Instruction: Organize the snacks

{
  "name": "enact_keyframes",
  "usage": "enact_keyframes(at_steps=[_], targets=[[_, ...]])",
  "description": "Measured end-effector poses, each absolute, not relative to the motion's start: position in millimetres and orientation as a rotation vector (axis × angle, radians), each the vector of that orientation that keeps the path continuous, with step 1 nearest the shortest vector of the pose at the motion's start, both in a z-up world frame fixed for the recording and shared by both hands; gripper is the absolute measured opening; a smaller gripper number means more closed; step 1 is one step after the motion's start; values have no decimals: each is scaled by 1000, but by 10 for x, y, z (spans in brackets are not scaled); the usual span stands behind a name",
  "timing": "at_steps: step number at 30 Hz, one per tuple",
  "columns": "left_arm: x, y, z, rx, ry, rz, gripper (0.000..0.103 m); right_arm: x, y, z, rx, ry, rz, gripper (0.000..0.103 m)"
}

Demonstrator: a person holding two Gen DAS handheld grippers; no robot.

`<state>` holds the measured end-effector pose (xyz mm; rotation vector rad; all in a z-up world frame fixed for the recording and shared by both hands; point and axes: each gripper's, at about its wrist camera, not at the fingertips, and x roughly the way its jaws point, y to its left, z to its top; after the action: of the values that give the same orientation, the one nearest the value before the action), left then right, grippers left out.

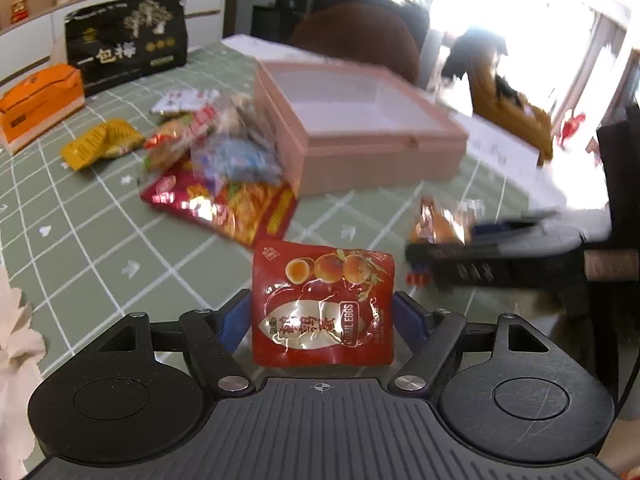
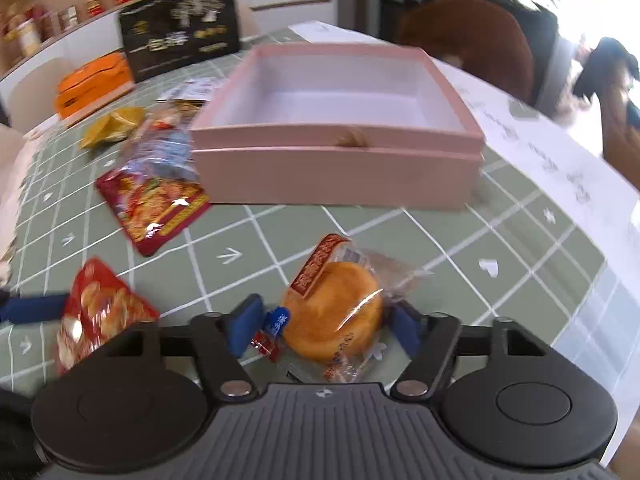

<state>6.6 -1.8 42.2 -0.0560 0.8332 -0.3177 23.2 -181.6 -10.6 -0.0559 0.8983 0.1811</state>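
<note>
Daylight floods in from the upper right, blowing the window area out to pure white. Both fisheye views bend at the edges, motion blur smears the pink box, and foil packets glint

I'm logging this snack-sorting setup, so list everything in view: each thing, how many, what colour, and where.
open pink cardboard box: one, pink with a white inside, empty, mid-table
red foil quail-egg packet: one, red, between the left tongs
clear-wrapped round pastry: one, golden, between the right tongs
pile of loose snack packets: several, red, blue and clear, left of the box
yellow foil packets: about two, yellow, left of the pile
orange carton: one, orange, far left
black printed bag: one, black and gold, upright behind the carton
checked tablecloth: one, green
left tongs: black with blue pads, grip unclear
right tongs: the same, closed on the pastry wrapper
</note>
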Motion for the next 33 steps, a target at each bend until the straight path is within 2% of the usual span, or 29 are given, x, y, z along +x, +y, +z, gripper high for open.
enact_keyframes(at_steps=[4, 5, 6, 8, 11, 15, 16, 17, 19, 21, 22, 24, 28, 31, 33], targets=[[286, -63, 791, -87, 711, -371, 80, 228, -1998, 76, -52, 875, 211, 50], [387, -88, 934, -84, 663, -390, 80, 230, -2048, 152, -58, 857, 207, 45], [510, -110, 1080, -78, 617, -411, 81, 241, -2097, 223, -60, 842, 201, 31], [787, -140, 1329, -83, 541, -438, 81, 307, -2192, 424, -42, 817, 212, 19], [1306, -95, 1542, -176, 474, -435, 81, 466, -2238, 754, -30, 748, 224, 9], [2082, -277, 1239, -137, 744, -463, 81, 743, -2215, 1086, -44, 654, 235, 9], [2154, -306, 1126, -130, 764, -473, 81, 782, -2215, 1113, -45, 648, 236, 10], [2167, -315, 1028, -126, 757, -460, 81, 789, -2221, 1113, -47, 651, 232, 11], [2131, -272, 890, -161, 750, -446, 81, 751, -2244, 1047, -58, 672, 216, 24], [2126, -219, 757, -212, 801, -470, 81, 660, -2300, 892, -75, 709, 209, 60], [2133, -244, 666, -204, 856, -499, 81, 611, -2330, 800, -88, 724, 204, 64], [2117, -308, 552, -148, 905, -546, 82, 537, -2353, 566, -113, 777, 185, 64], [2043, -299, 640, -174, 780, -443, 81, 509, -2271, 230, -78, 856, 218, 64], [2134, -413, 667, -144, 854, -534, 82, 548, -2084, 126, -98, 856, 241, 67], [2125, -456, 750, -120, 795, -489, 81, 637, -1942, 33, -130, 887, 239, 67]])
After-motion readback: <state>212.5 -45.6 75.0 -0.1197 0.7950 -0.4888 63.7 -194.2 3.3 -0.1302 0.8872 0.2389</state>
